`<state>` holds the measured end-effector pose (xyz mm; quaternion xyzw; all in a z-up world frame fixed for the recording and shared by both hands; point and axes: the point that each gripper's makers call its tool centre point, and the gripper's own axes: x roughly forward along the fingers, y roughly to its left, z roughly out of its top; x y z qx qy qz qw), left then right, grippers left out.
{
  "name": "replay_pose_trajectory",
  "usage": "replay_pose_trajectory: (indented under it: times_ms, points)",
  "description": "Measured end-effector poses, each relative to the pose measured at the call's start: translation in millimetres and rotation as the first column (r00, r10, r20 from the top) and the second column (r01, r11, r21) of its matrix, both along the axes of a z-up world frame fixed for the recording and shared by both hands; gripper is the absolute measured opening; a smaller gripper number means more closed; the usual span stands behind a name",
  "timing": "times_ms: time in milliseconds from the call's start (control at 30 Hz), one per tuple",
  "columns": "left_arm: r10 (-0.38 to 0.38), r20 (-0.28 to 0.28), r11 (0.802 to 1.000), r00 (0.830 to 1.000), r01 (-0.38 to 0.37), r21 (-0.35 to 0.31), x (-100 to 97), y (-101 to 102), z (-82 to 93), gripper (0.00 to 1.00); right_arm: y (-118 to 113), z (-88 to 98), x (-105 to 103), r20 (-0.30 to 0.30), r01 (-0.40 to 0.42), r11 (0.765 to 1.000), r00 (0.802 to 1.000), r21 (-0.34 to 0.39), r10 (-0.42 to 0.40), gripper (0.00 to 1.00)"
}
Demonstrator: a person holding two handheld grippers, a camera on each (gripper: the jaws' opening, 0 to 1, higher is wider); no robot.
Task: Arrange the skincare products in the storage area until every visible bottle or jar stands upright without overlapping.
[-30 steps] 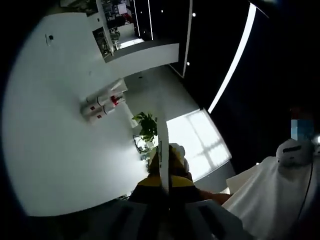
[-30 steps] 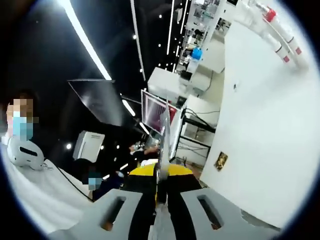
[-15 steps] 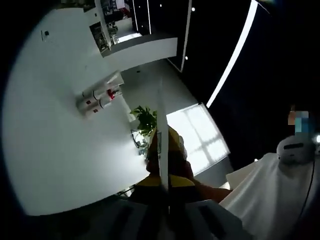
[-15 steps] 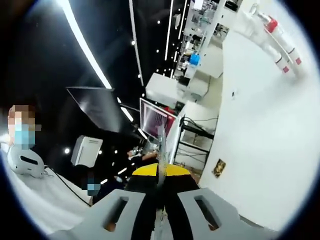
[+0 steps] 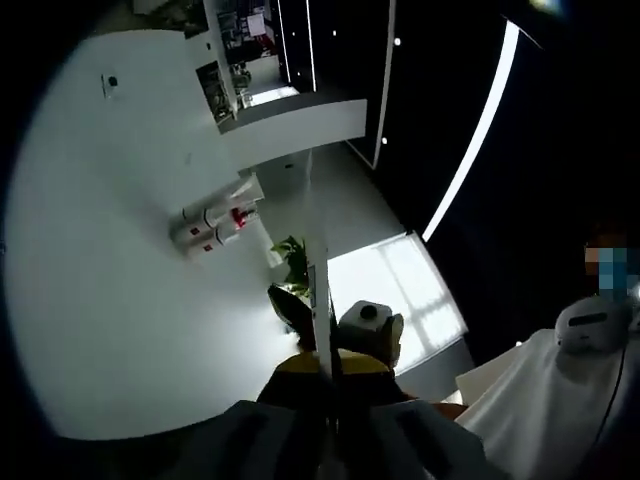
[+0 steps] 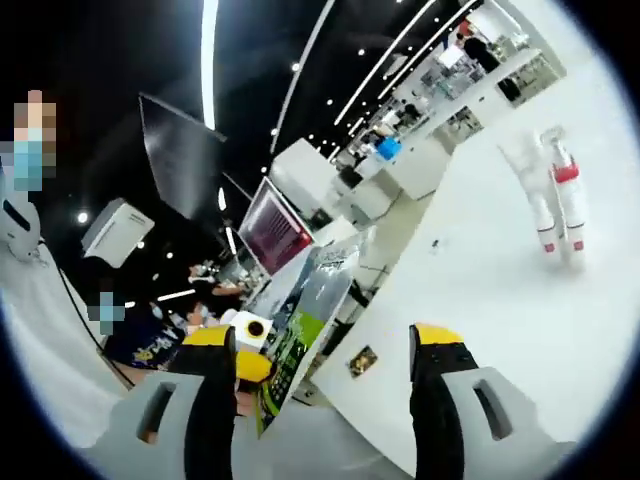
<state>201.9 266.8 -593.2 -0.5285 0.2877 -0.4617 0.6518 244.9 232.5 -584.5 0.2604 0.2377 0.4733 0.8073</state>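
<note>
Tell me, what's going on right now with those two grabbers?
Right gripper open, empty. Left gripper shut, empty. Skincare bottles clustered far off on the white table, untouched. Nothing between.

no readable text, red label patches on the white bottles (image 5: 210,228) (image 6: 556,205) too small to make out, pink monitor screen (image 6: 272,226) blurred, small dark sticker (image 6: 362,361) on the bench illegible

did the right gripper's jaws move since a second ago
Yes. The right gripper has opened: its yellow-tipped jaws, pressed together earlier, now stand wide apart, framing the white table edge. The bottles lie far ahead.
</note>
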Motion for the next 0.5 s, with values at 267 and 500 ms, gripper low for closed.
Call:
replay_pose_trajectory:
  times_ms: [267,500]
  points:
    - [0.035,0.006,0.999,0.999,-0.035,0.035,37.6,12.6,0.2,0.01,-53.6,-50.8,-16.1,0.162,0.115,0.907,0.985,-0.405,-0.052,0.89]
    - [0.049,0.0,0.997,0.999,-0.049,0.06,85.5,11.7,-4.2,0.01,-77.3,-68.6,-17.4,0.284,0.251,0.814,0.952,-0.523,-0.111,0.91]
